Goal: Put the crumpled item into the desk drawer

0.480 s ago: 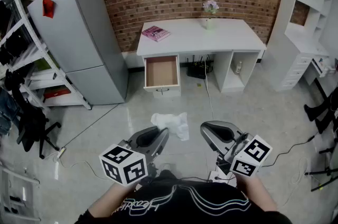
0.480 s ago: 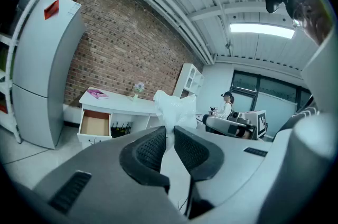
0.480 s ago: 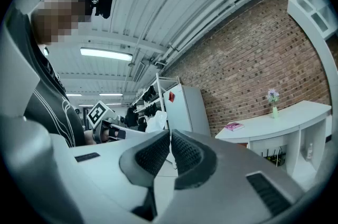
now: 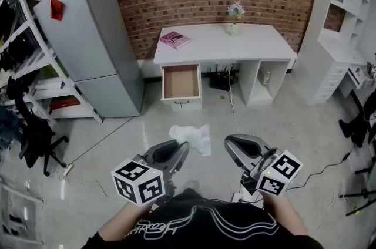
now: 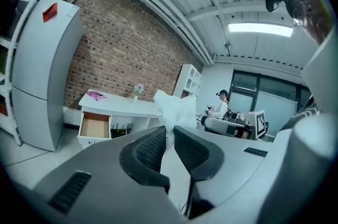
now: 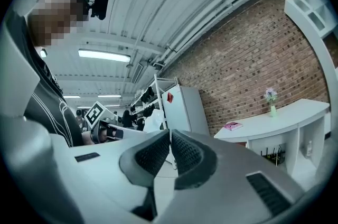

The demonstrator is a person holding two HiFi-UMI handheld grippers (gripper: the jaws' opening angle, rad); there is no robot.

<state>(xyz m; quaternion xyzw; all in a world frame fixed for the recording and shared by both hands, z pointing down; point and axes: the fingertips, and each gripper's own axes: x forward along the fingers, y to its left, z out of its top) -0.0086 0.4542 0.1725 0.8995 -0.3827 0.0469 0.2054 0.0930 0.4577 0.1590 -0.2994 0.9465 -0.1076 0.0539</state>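
Left gripper: jaws clenched on the crumpled item, pinching a thin fold at its lower edge, so the bulk puffs out above the pads. Sensible for something this floppy: grab a fold and let the rest go free.

Right gripper: jaws closed together, nothing in them. It's held alongside and looks idle, probably kept free in case the drawer needs a hand.

Item location: in the left jaws, out in front of the person over the floor, well apart from the desk. Not in the drawer yet. The head view doesn't show whether any of it touches the floor.

The drawer is pulled out under the desk's left end, brown inside and bare, with the opening facing up. It's ready for a drop-in, no opening step needed. My read: grasp done, walk-up and release remain.

Item looks: white, thin, wrinkled sheet bunched into a loose wad. Tissue, paper or thin plastic, can't say which. Edges look slightly translucent in the left gripper view. Likely light and easily deformed. It could slip from a fold-only pinch or catch on the drawer rim.

The desk top also carries a pink book and a small flower vase; neither is in the way.
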